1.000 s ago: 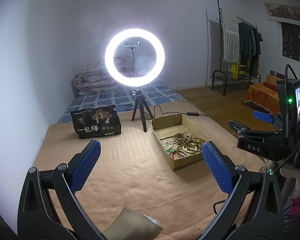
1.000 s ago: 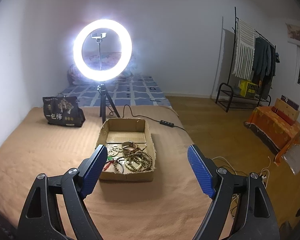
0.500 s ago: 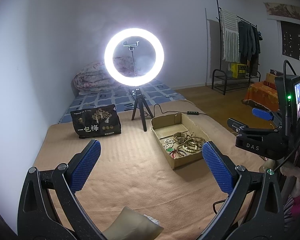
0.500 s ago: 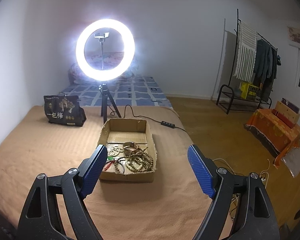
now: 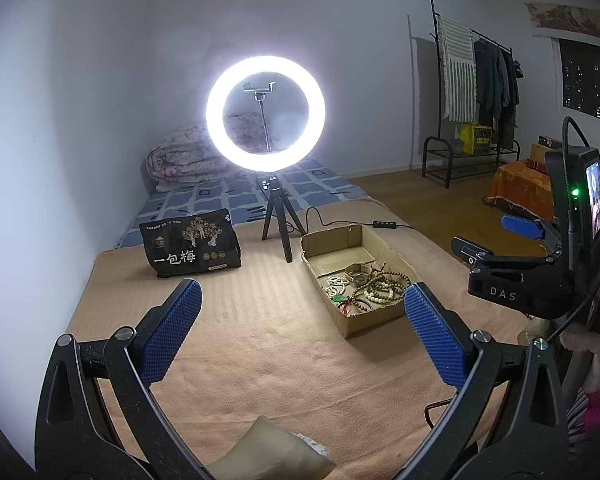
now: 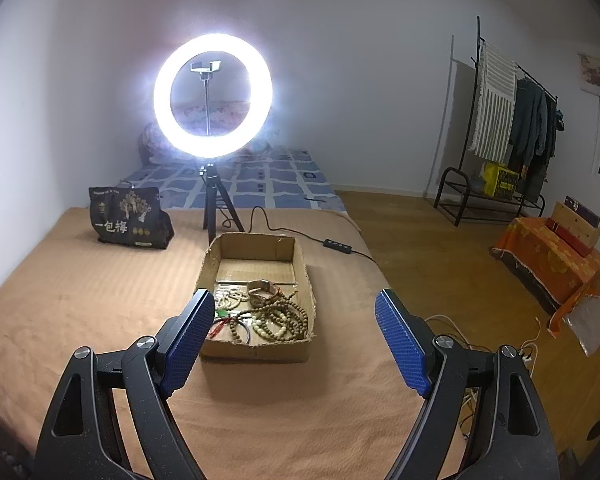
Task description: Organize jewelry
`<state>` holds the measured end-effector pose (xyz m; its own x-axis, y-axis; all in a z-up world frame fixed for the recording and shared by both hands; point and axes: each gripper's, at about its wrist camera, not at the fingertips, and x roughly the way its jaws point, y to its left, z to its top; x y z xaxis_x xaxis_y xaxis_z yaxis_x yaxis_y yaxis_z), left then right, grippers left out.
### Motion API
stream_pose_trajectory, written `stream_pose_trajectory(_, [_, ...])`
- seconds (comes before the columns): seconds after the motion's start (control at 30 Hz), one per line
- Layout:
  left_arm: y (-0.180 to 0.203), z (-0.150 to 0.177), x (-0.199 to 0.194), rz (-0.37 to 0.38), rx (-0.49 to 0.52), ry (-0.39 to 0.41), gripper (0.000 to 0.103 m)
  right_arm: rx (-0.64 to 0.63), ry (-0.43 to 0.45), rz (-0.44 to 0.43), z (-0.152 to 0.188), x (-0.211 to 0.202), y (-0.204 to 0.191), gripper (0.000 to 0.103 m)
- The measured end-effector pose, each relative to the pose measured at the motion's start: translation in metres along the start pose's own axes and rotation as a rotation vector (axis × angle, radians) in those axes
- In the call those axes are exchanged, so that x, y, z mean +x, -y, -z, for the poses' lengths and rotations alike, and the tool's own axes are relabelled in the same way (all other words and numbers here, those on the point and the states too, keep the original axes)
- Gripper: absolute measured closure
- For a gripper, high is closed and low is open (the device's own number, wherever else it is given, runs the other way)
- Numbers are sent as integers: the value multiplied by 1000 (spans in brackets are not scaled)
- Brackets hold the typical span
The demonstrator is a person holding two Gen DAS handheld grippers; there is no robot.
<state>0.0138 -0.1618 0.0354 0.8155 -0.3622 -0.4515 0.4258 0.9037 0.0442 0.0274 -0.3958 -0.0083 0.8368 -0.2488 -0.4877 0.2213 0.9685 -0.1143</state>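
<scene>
Shallow brown cardboard box point(image 6: 256, 300) of tangled bead jewelry point(image 6: 276, 320) lay dead ahead of right gripper point(image 6: 296, 344), nearer than left gripper point(image 5: 300, 330); both wide open, empty.

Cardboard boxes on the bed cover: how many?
1. The cardboard box sits right of the tripod, jewelry piled at its near end. Both grippers hover open, short of it.

I see tan ribbed blanket point(image 6: 100, 300) under brown cardboard box point(image 6: 256, 350). In box: brown and cream bead strands point(image 6: 278, 320), gold-toned watch point(image 6: 262, 290), green pendant point(image 6: 221, 313), red cord point(image 6: 219, 326). Black snack bag point(image 6: 130, 218) carries white characters, gold tree print. Blue-grey checked mattress cover point(image 6: 276, 184) behind white-glowing ring light point(image 6: 213, 95). My finger pads point(image 6: 398, 344) blue, textured; frames black. Orange patterned cloth point(image 6: 548, 260) at right.
</scene>
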Motion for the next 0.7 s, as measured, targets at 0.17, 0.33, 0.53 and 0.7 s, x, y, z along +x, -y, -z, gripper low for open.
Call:
stream_pose_trajectory(0.17, [0,1,1,0,0,0,0,6,0,-1,1,1,0,21])
stream_pose_trajectory(0.33, [0,2,1,3,3,-3,0,4,0,-1,1,1,0,21])
stream_pose_trajectory(0.53, [-1,4,1,3,0,-6,0,3,-1,-2,2,1,-1,21])
stream_pose_trajectory(0.7, [-4,8,6,-3,-1,-16,0,0,-3,-6,3,1,-2,21])
